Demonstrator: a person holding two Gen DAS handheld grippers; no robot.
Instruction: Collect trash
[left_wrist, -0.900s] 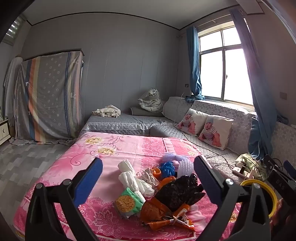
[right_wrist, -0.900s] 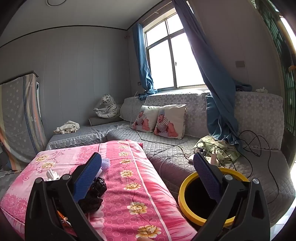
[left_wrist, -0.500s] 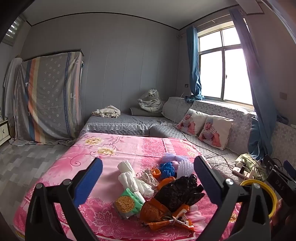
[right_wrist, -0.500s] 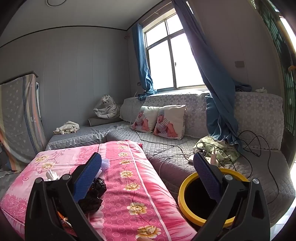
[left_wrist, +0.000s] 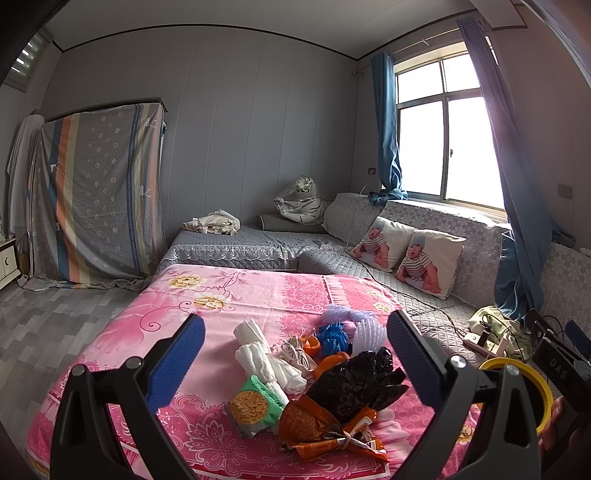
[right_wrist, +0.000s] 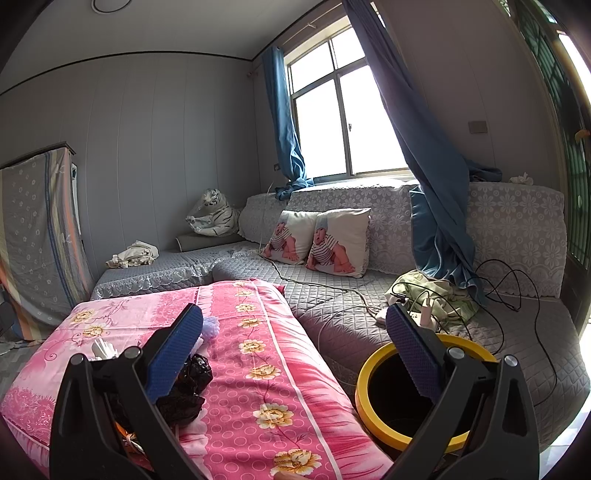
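A pile of trash lies on the pink flowered bed (left_wrist: 229, 295): a crumpled black bag (left_wrist: 356, 384), an orange wrapper (left_wrist: 314, 428), a green noodle packet (left_wrist: 255, 400), white tissue rolls (left_wrist: 258, 350), a blue scrap (left_wrist: 334, 336) and pale purple foam net (left_wrist: 364, 328). My left gripper (left_wrist: 295, 363) is open and empty, held above and in front of the pile. My right gripper (right_wrist: 295, 354) is open and empty, over the bed's right edge. The yellow-rimmed bin (right_wrist: 402, 391) stands right of the bed; it also shows in the left wrist view (left_wrist: 532, 387). The black bag (right_wrist: 184, 387) shows behind my right gripper's left finger.
A grey quilted sofa (right_wrist: 424, 325) wraps the back and right, with two baby-print cushions (right_wrist: 321, 242), a plush tiger (left_wrist: 301, 201), cables and a power strip (left_wrist: 487, 341). Blue curtains (right_wrist: 439, 206) hang by the window. A covered wardrobe (left_wrist: 96, 192) stands at left.
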